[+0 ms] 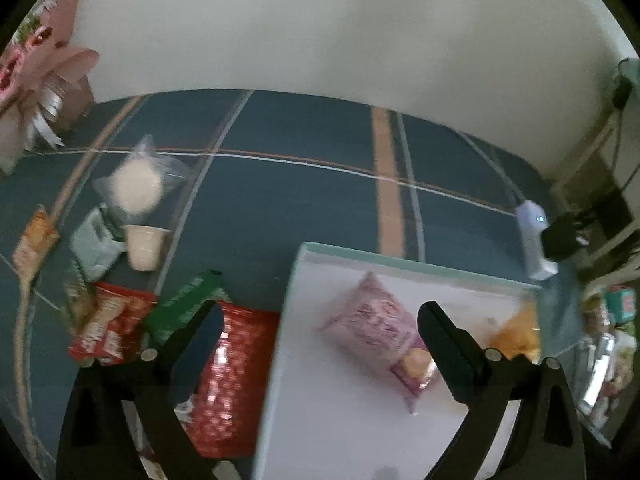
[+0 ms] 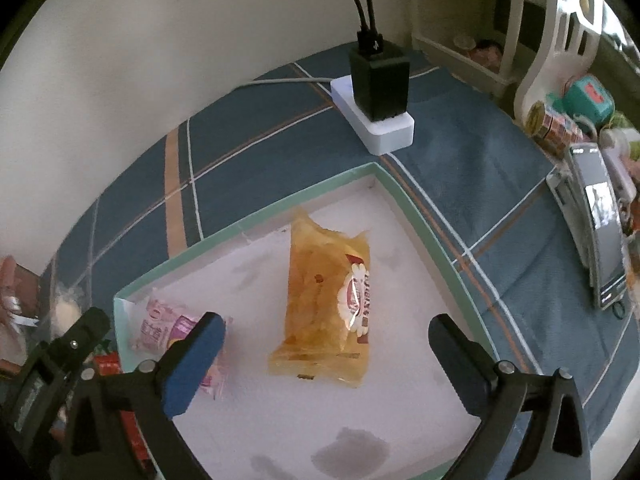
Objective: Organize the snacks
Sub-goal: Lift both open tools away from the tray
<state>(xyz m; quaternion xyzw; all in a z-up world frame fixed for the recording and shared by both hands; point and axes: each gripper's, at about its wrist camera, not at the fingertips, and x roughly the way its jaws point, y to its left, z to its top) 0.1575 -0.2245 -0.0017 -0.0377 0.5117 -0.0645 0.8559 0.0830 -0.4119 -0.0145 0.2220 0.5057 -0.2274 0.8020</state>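
Observation:
A shallow box with a pale green rim [image 1: 404,263] [image 2: 256,216] and white floor lies on the blue plaid tablecloth. A pink snack packet [image 1: 380,328] [image 2: 160,330] and an orange snack packet [image 2: 326,300] [image 1: 518,336] lie flat inside it. My left gripper [image 1: 320,320] hangs open above the box's left wall, nothing touching its pads. My right gripper [image 2: 328,334] is open above the orange packet, which lies loose between the fingers. Left of the box sit loose snacks: a shiny red bag [image 1: 232,380], a green bar [image 1: 188,306], a red-orange packet [image 1: 110,326].
Further left lie a cream cup [image 1: 144,246], a clear bag with a pale round cake [image 1: 136,188], and a long orange packet [image 1: 34,242]. A white power strip with a black charger [image 2: 378,96] stands behind the box. A phone on a stand [image 2: 600,232] and toys are at the right.

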